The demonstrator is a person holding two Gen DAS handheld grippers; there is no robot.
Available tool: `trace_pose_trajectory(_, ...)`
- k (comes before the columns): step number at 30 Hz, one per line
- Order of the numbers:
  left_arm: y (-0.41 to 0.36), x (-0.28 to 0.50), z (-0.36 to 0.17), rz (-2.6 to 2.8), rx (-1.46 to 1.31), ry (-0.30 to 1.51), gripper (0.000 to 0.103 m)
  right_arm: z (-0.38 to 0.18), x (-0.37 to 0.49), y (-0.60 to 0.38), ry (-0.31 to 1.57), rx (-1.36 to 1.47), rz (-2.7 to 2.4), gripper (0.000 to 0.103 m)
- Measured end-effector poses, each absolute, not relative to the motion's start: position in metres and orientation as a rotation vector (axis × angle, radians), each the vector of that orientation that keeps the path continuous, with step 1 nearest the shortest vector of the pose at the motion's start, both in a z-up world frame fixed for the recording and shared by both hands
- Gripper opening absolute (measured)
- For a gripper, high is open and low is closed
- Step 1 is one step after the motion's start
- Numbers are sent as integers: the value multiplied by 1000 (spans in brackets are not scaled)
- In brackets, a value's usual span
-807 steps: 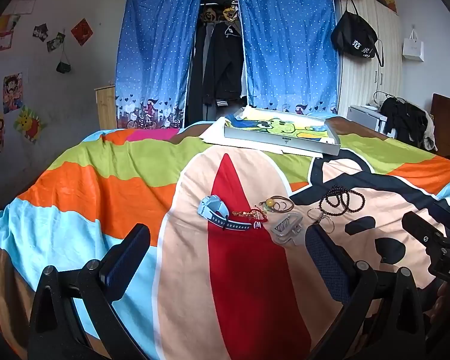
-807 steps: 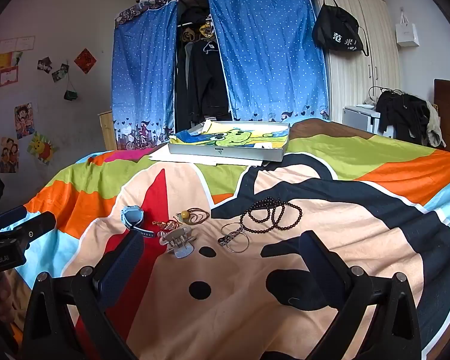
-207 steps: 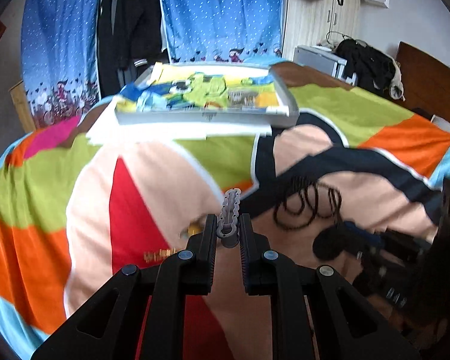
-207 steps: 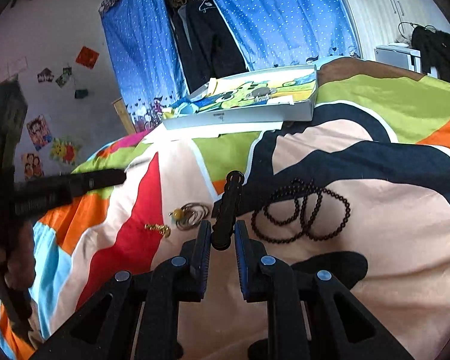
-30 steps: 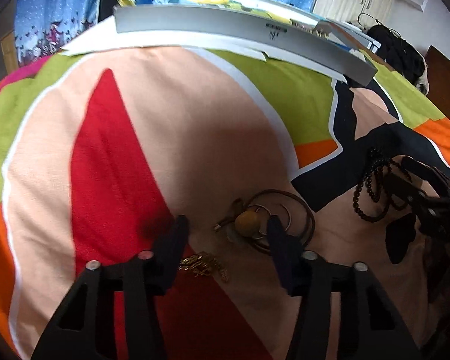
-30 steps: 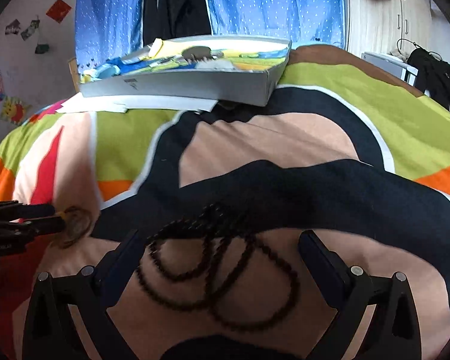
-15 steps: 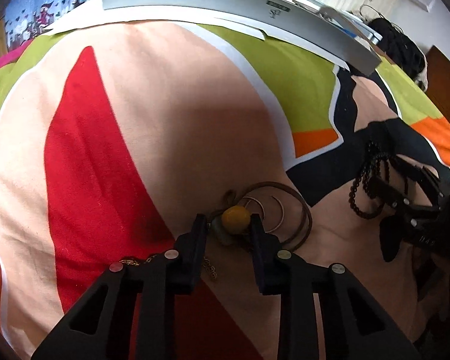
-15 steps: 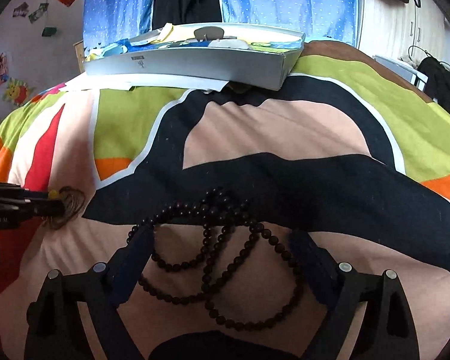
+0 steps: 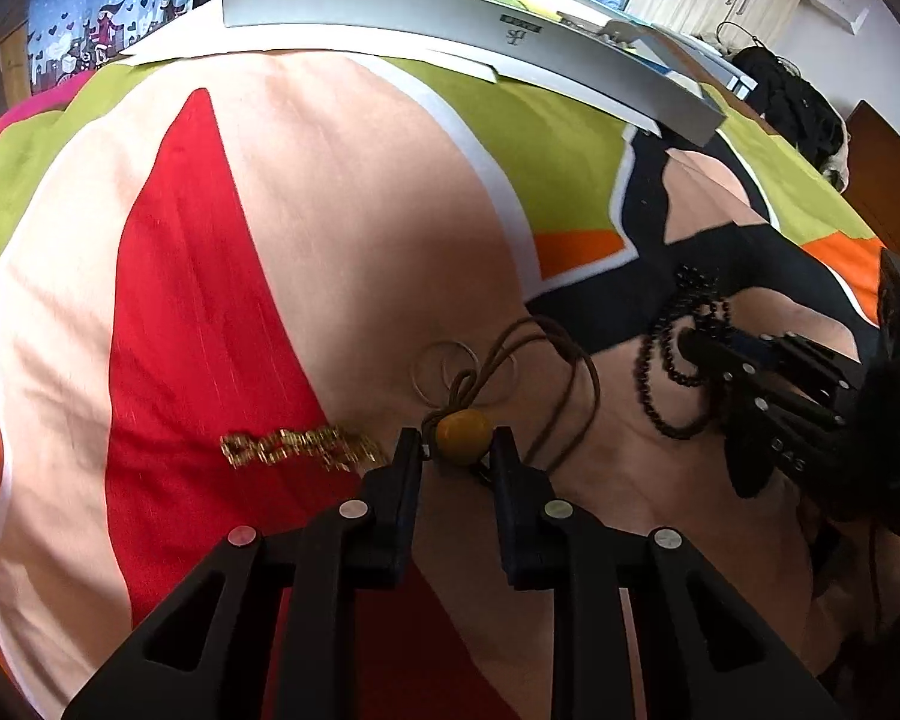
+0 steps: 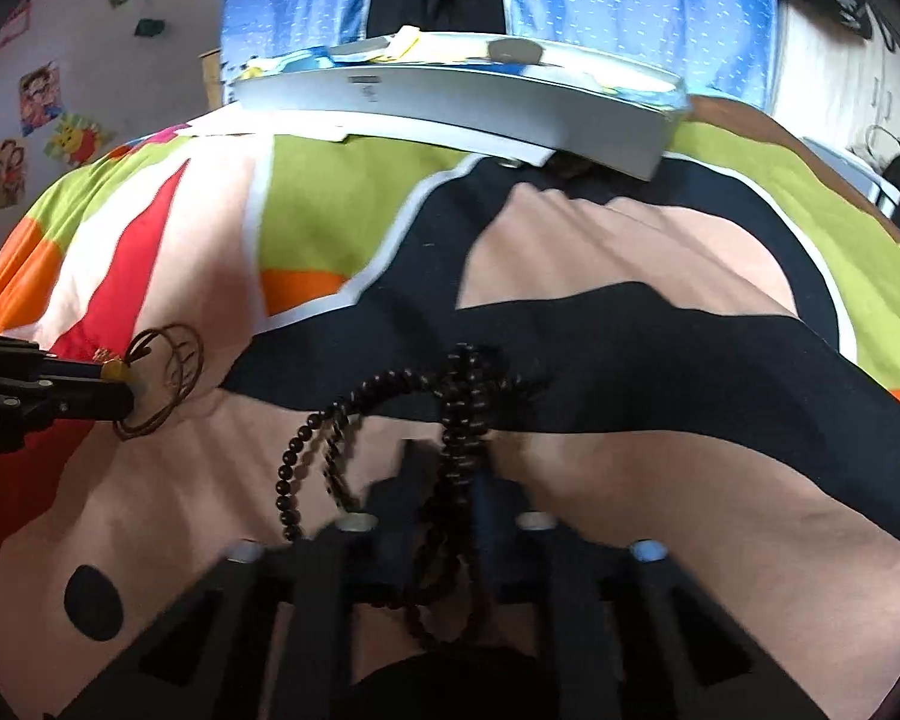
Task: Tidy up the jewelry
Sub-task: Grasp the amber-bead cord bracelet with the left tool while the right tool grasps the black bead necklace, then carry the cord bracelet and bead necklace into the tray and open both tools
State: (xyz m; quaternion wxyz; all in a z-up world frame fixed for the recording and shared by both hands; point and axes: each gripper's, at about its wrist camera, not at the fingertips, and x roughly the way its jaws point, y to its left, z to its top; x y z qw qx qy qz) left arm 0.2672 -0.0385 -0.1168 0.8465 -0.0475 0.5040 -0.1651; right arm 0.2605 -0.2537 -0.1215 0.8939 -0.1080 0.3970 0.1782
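A brown cord necklace (image 9: 561, 360) with a yellow bead (image 9: 463, 429) lies on the colourful bedspread (image 9: 360, 228). My left gripper (image 9: 457, 450) is shut on the bead, one finger on each side. A gold chain (image 9: 300, 447) lies just left of it. In the right wrist view, a black bead necklace (image 10: 390, 390) runs up between the fingers of my right gripper (image 10: 450, 474), which is shut on its strands; the image is blurred there. The left wrist view shows the right gripper (image 9: 687, 341) at the beads (image 9: 654, 384) from the right side. The left gripper (image 10: 127, 393) appears at the right view's left edge.
A shallow grey box (image 10: 450, 114) holding colourful items lies at the far side of the bed, on a white sheet of paper (image 9: 330, 42). Blue curtains (image 10: 630, 6) hang behind it. Dark clothes (image 9: 792, 102) are piled at the far right.
My left gripper's fingers have narrowed onto the yellow bead. My right gripper went from wide open over the black beads to shut on their strands, which now rise between its fingers.
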Motion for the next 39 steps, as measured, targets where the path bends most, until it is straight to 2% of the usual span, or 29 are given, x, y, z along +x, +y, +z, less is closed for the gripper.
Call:
trace_pose_trajectory(10,-34,246,-96,-332,-122,1040,18,-100,253,-266,765,-90,385,6)
trace_pose_trajectory(22,-43,235,-53,-296,-78,949,18,-34,220,-272,533,-37,455,6)
trace_pose_trajectory(33,-44,291,4,-384,-88,750,18,12,223,-273,409,31,473,6)
trace_pose_trajectory(39,-36,355,17,-394,-160,661,18,55,273,-275,340,51,497,6)
